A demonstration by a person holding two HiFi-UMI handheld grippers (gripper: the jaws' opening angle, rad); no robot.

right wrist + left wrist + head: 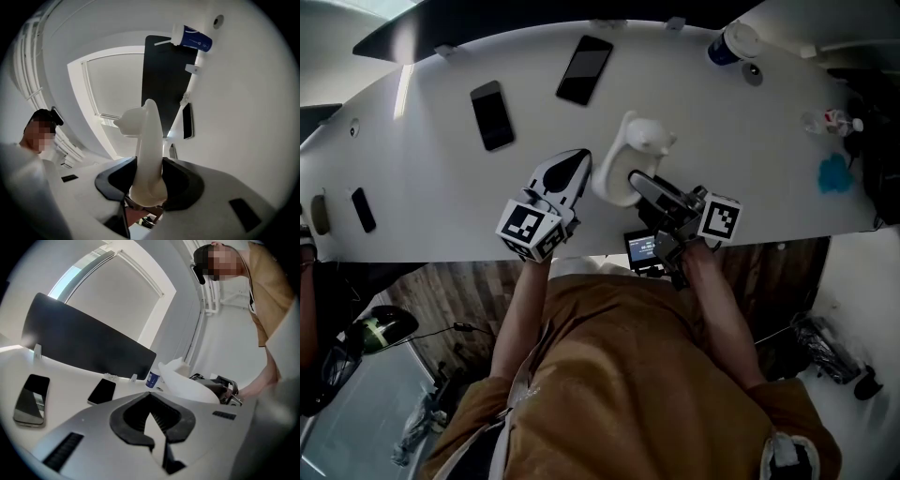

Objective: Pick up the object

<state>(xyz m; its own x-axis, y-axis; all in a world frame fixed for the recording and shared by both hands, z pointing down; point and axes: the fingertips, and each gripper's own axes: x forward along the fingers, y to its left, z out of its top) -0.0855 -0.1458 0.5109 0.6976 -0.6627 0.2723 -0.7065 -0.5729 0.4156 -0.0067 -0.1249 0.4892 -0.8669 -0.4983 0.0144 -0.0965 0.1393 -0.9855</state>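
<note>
R gripper (637, 183) clamps the white object (639, 139) by its narrow end, frame centre. It looks lifted off the table (422, 178), prob. so the bulky part stays clear. L gripper (572, 169) sits just beside, jaws together, empty, likely on standby.

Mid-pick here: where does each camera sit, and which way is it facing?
Head view: on the person's head, looking steeply down at the table; both forearms, left gripper and right gripper show.
Left gripper view: rides the left gripper, looking across the table at two phones; jaws together, empty; person's torso at right.
Right gripper view: rides the right gripper, tipped sideways, jaws clamped on the white object.
Shared: all three show that object and the blue-labelled bottle.
</note>
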